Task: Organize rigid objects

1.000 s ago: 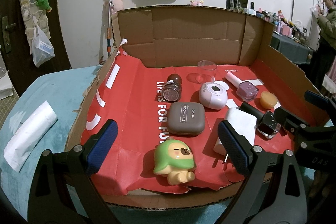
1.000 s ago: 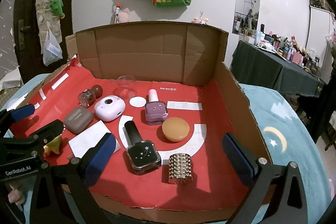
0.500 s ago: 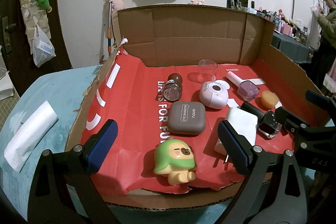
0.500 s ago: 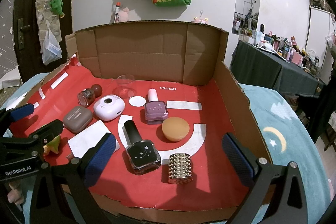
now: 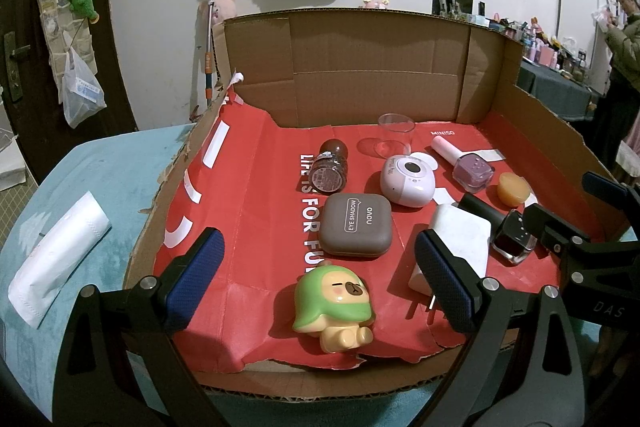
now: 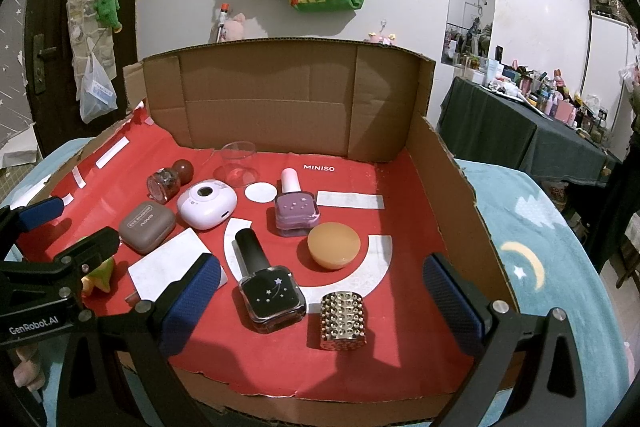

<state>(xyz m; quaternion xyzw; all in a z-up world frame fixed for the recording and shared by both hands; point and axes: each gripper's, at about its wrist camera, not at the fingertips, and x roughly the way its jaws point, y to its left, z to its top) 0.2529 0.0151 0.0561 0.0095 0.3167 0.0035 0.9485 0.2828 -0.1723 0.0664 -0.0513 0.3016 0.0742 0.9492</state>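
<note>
We hold both grippers low at the near edge of the cardboard tray (image 6: 448, 187), looking in over its cut-down front wall, which is why everything on the red liner is in plain view.

The left gripper (image 5: 320, 279) has its fingers spread wide with nothing between them, and the green figurine (image 5: 334, 303) lies on its back just beyond, close to the near edge. The right gripper (image 6: 320, 301) is likewise spread and empty, framing the black nail polish bottle (image 6: 270, 291) and the upright studded gold cylinder (image 6: 343, 321).

Further in lie the brown eye shadow case (image 5: 356, 223), a white flat box (image 5: 460, 239), the lilac round device (image 6: 206, 205), the purple nail polish bottle (image 6: 295, 209), an orange puck (image 6: 334, 245), a tipped brown jar (image 5: 330, 167) and a clear cup (image 6: 238, 163) near the far wall.

The pieces sit apart in a loose cluster with no evident rows, leaving the left side of the liner bare. Whether this spread is a sorted layout or one awaiting sorting, we cannot tell.
</note>
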